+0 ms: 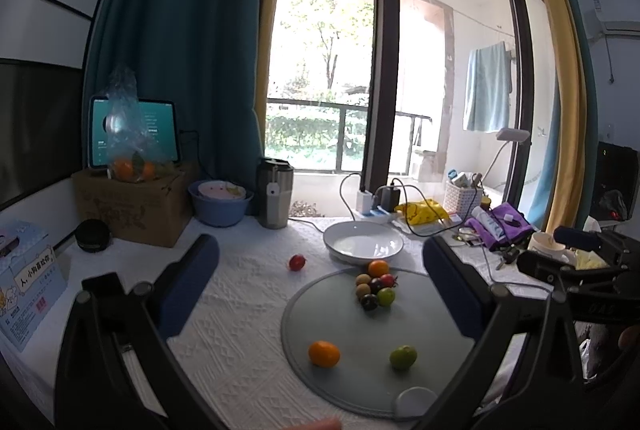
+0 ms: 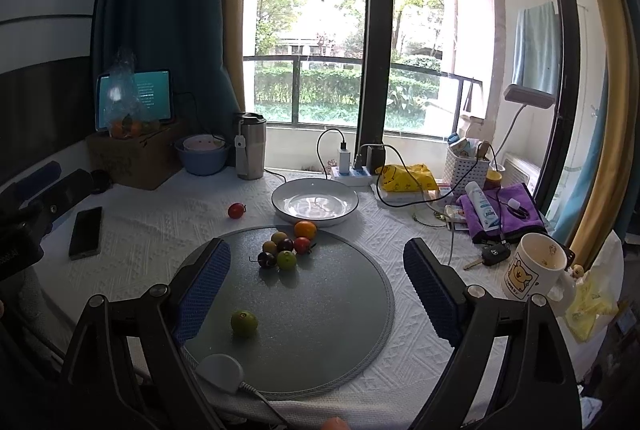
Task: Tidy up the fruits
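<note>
Nearest, lower frame: my left gripper (image 1: 320,290) and right gripper (image 2: 316,294), both spread, empty. Loose lime (image 2: 244,323), lower centre of grey round mat (image 2: 340,330); orange kumquat (image 1: 323,353) beside it. Both small, smooth, likely roll; I'd pinch across the middle. Fruit cluster (image 2: 286,246) mid-frame, white plate (image 2: 315,205) above.

1. Right gripper (image 2: 316,286): lower frame, jaws wide apart, empty.
2. Round grey mat (image 2: 340,310): centre; fruit cluster (image 2: 286,244) at its upper edge, lone green fruit (image 2: 244,323) lower left.
3. White plate (image 2: 315,203): above mat.
</note>
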